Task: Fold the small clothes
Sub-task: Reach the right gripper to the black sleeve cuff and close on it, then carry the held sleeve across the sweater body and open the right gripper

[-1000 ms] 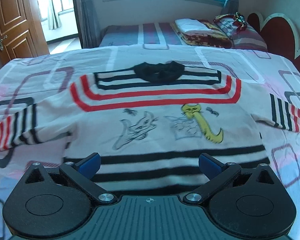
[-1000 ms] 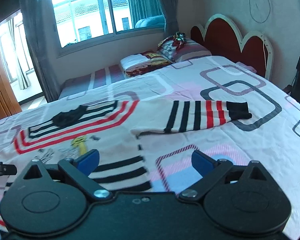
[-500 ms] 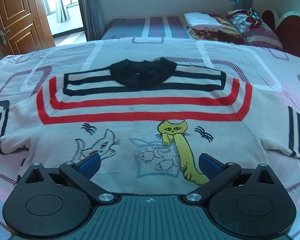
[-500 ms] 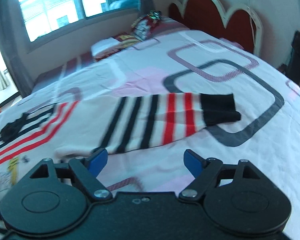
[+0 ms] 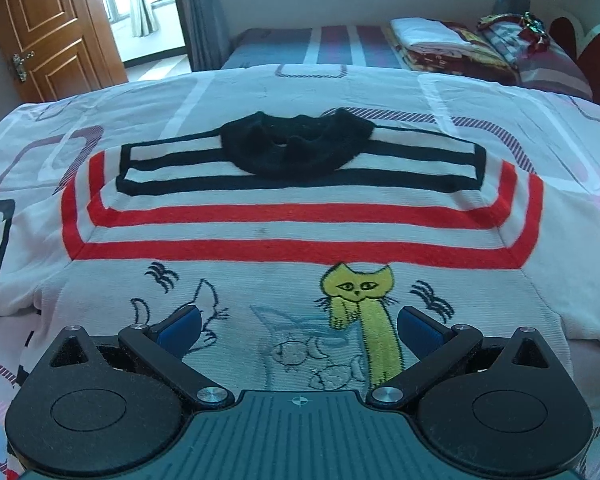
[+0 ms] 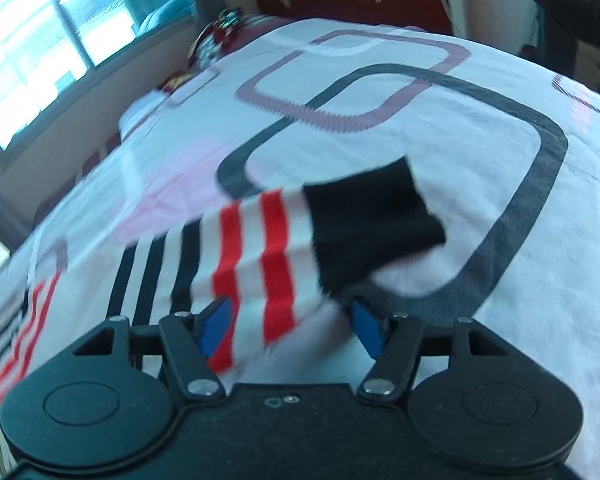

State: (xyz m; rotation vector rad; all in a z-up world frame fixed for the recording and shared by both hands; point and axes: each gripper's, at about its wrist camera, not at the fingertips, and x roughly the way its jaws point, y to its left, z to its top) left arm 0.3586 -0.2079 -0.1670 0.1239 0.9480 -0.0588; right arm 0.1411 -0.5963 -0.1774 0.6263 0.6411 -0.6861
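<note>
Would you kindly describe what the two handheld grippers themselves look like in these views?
Both match: the left gripper and right gripper have black bodies with two round discs, black link arms on silver pivot screws, and blue pads on the fingers. The left has a ribbed grey centre plate with a small crosshair mark.

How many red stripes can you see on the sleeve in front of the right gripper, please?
2: both cross the sleeve next to its black cuff, one stripe nearer the cuff, the other beside it. The gripper body hides their lower ends.

L cam low over sweater [image 5: 300, 232] chest, R cam near sleeve [image 6: 284, 248]
</note>
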